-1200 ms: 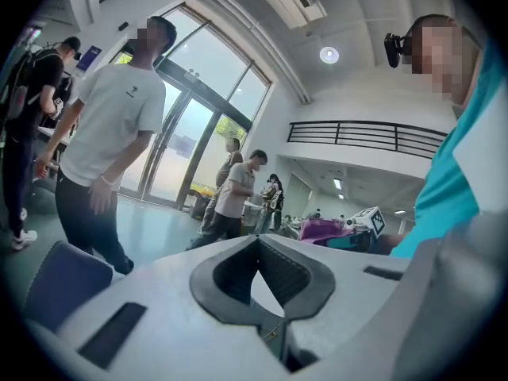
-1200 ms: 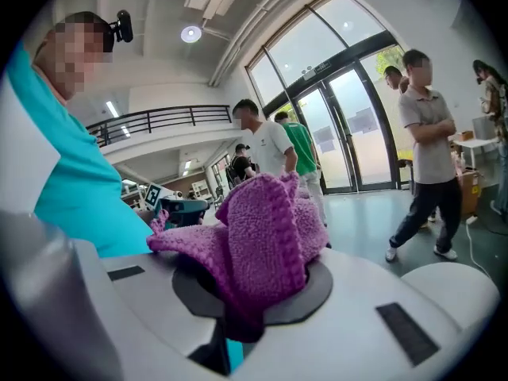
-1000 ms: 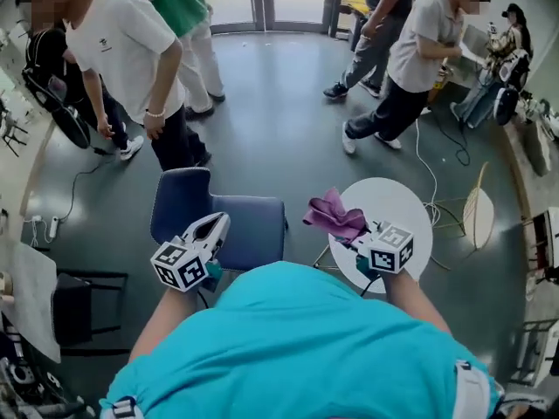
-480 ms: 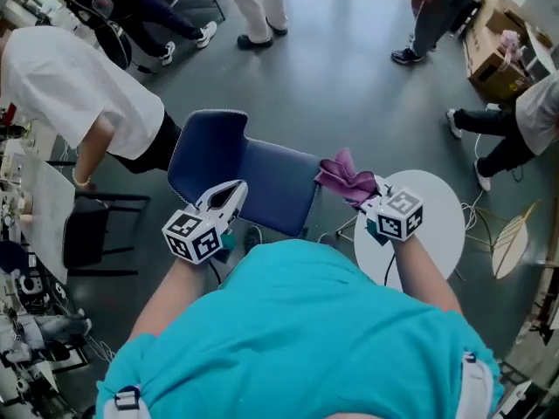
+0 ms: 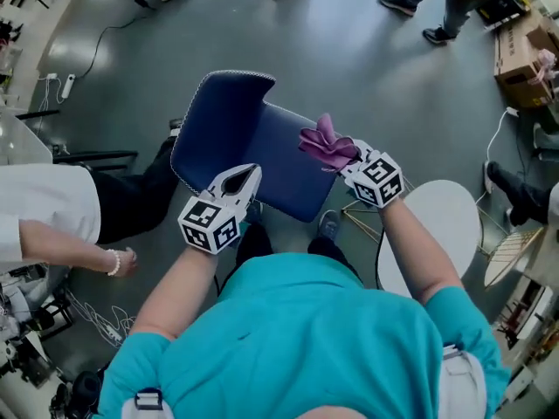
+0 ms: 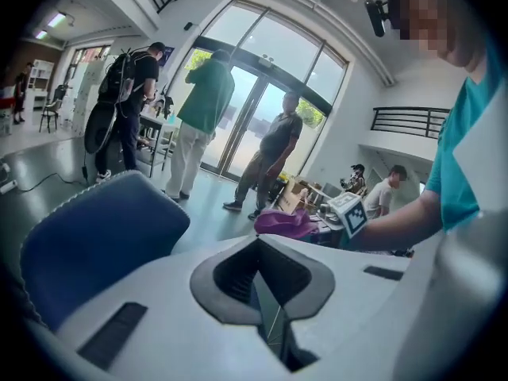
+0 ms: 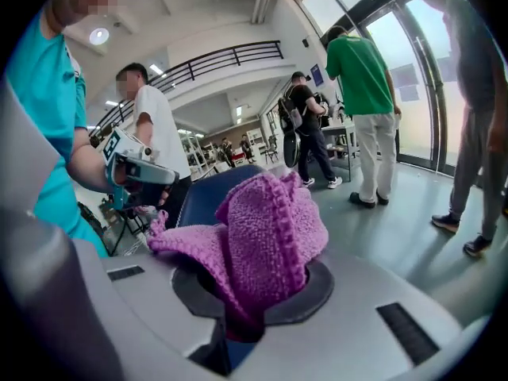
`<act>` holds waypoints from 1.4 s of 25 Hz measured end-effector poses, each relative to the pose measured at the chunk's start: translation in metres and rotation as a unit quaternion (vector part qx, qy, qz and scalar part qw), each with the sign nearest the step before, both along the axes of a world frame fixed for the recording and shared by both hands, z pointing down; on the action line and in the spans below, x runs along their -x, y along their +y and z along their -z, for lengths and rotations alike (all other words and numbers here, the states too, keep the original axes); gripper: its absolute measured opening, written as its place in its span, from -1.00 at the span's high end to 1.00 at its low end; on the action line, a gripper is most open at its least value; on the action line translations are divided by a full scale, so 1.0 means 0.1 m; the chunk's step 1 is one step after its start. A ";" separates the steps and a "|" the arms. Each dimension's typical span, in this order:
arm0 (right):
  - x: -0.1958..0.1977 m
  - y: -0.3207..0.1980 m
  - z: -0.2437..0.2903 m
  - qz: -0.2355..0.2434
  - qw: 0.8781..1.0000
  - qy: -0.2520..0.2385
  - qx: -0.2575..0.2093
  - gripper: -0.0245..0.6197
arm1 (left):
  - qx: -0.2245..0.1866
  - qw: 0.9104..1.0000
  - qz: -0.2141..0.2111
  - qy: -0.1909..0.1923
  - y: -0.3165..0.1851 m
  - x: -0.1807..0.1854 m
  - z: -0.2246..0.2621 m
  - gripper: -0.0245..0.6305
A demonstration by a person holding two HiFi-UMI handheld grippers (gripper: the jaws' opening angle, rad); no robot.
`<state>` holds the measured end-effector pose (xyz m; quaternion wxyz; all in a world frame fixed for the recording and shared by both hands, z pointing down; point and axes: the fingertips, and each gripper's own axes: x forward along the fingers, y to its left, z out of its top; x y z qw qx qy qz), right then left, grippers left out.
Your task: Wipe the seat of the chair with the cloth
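Observation:
A dark blue chair stands in front of me, its seat facing me and its backrest at the far left. My right gripper is shut on a bunched purple knitted cloth, held above the seat's right edge. The cloth fills the right gripper view and hides the jaw tips. My left gripper hovers over the seat's near left side, its jaws together with nothing in them. In the left gripper view the blue backrest shows at left and the cloth beyond.
A round white table stands to the right of the chair. A person in a white shirt bends close at the left. Other people's feet show at the top. Cables lie on the grey floor. A cardboard box sits far right.
My view has tilted further down and both grippers have moved forward over the chair seat. The purple cloth has come from above the white table to above the seat's right edge.

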<state>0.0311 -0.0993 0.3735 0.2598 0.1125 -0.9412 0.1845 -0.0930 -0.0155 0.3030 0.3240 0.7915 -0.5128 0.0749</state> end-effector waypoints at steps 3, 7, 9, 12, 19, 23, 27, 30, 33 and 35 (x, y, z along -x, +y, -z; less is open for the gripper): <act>0.41 -0.16 -0.56 0.023 1.000 0.017 -0.007 0.74 | 0.013 1.000 0.001 0.003 0.05 0.10 -0.42 0.92; 0.95 -0.43 -1.28 0.049 0.998 0.033 -0.024 0.74 | 0.008 1.000 0.019 0.001 -0.09 0.28 -0.86 0.92; 1.18 -0.50 -1.66 0.063 0.997 0.042 -0.027 0.74 | 0.008 0.999 0.036 0.003 -0.12 0.36 -1.07 0.92; 1.45 -0.62 -2.24 0.079 0.994 0.065 -0.043 0.74 | 0.015 0.998 0.049 0.024 -0.10 0.40 -1.35 0.92; 1.87 -0.73 -3.30 0.136 0.976 0.142 -0.090 0.74 | 0.039 0.997 0.047 0.051 0.15 0.42 -1.80 0.92; 2.09 -0.86 -3.54 0.138 0.970 0.166 -0.112 0.74 | 0.042 0.997 0.036 0.059 0.25 0.46 -1.87 0.92; 2.20 -0.91 -3.68 0.134 0.968 0.176 -0.117 0.73 | 0.039 0.997 0.020 0.064 0.30 0.44 -1.89 0.92; 2.21 -0.93 -3.72 0.133 0.970 0.170 -0.107 0.73 | 0.037 0.997 0.016 0.071 0.31 0.43 -1.88 0.92; 2.19 -0.90 -3.76 0.143 0.969 0.174 -0.099 0.73 | 0.040 0.996 0.015 0.078 0.34 0.44 -1.90 0.92; 2.18 -0.87 -3.78 0.149 0.968 0.179 -0.096 0.73 | 0.043 0.996 0.013 0.080 0.35 0.43 -1.92 0.92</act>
